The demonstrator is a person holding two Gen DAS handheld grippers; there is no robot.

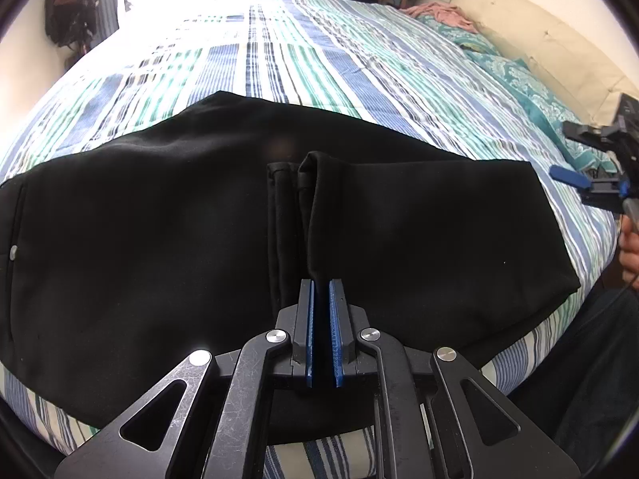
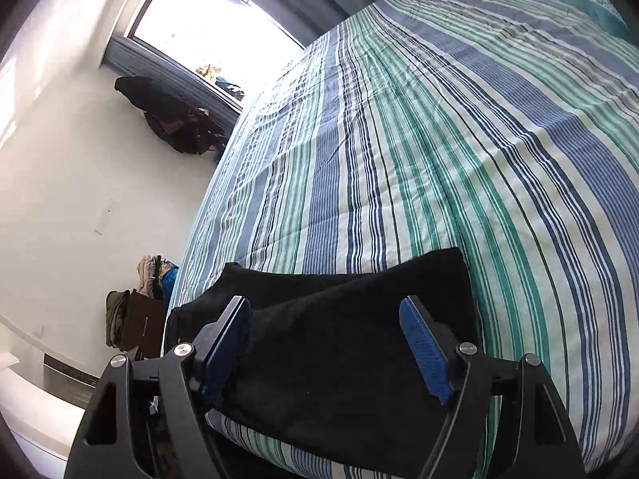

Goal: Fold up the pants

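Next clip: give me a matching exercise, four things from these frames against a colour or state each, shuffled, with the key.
Things:
1. left claw
2. right claw
3. pants
4. bedspread

States:
A. striped blue, green and white
B. black, spread on the bed
C. open, above one end of the pants
D. shut on a raised fold of fabric

Pairs: 1-D, 2-C, 3-B, 4-A

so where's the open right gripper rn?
In the left wrist view, the right gripper hovers at the far right edge, above the striped bedspread, beyond the black pants.
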